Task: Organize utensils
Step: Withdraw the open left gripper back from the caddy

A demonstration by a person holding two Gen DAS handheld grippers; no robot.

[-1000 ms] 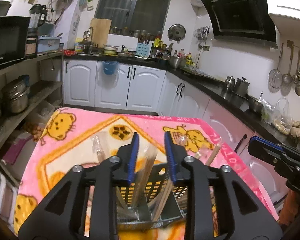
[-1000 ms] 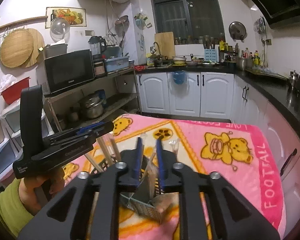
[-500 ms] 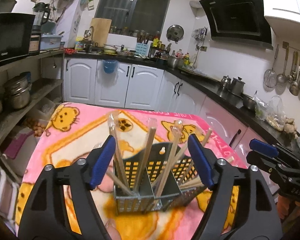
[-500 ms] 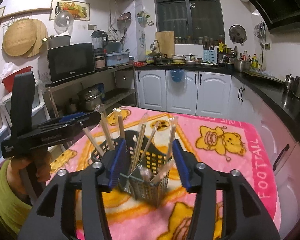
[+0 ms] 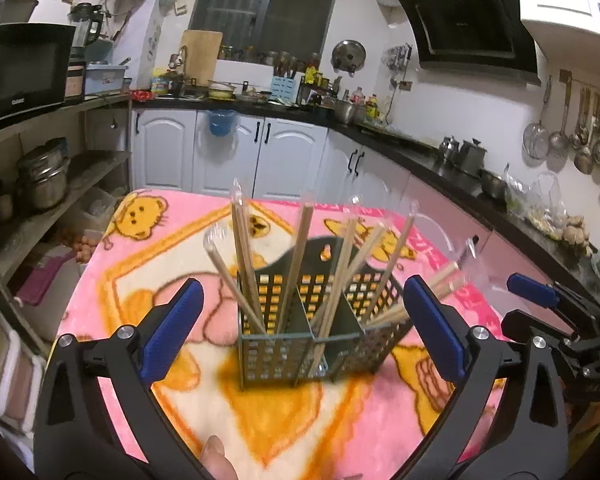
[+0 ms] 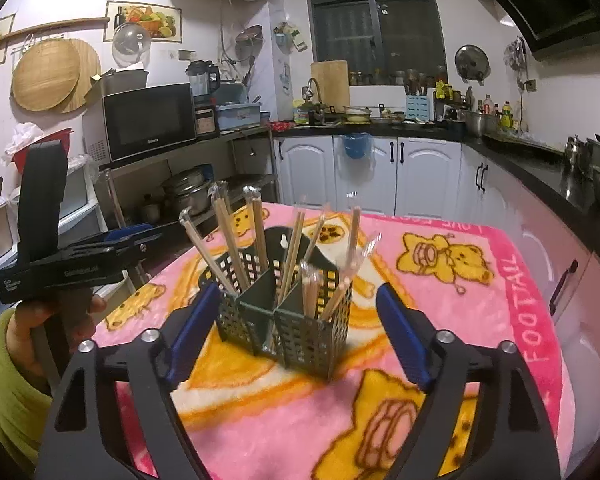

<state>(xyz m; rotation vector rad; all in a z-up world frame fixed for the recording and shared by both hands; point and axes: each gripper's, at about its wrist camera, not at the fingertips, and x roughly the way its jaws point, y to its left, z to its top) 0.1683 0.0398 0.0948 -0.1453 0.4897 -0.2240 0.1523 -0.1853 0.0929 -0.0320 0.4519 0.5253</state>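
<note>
A dark green perforated utensil basket (image 5: 284, 352) (image 6: 308, 340) with inner dividers stands on a pink bear-print blanket (image 5: 148, 272) (image 6: 480, 320). Several plastic-wrapped wooden chopsticks (image 5: 244, 248) (image 6: 224, 232) lean upright in its compartments. My left gripper (image 5: 300, 308) is a little short of the basket, its jaws opening wide, blue pads clear of everything. My right gripper (image 6: 298, 304) faces the basket from another side, jaws also opening, nothing pressed between them. Each gripper shows side-on in the other's view: the right gripper (image 5: 540, 296) and the left gripper (image 6: 140, 238).
A hand (image 6: 60, 312) in a green sleeve holds the left gripper. A shelf rack (image 6: 236, 136) with a microwave (image 6: 148, 120) and pots stands left of the table. White cabinets (image 5: 284, 152) and a dark counter (image 5: 440, 156) run behind and to the right.
Both grippers went from nearly shut among the chopsticks in the basket to wide open, and both drew back from it. The chopsticks stay standing in the basket.
</note>
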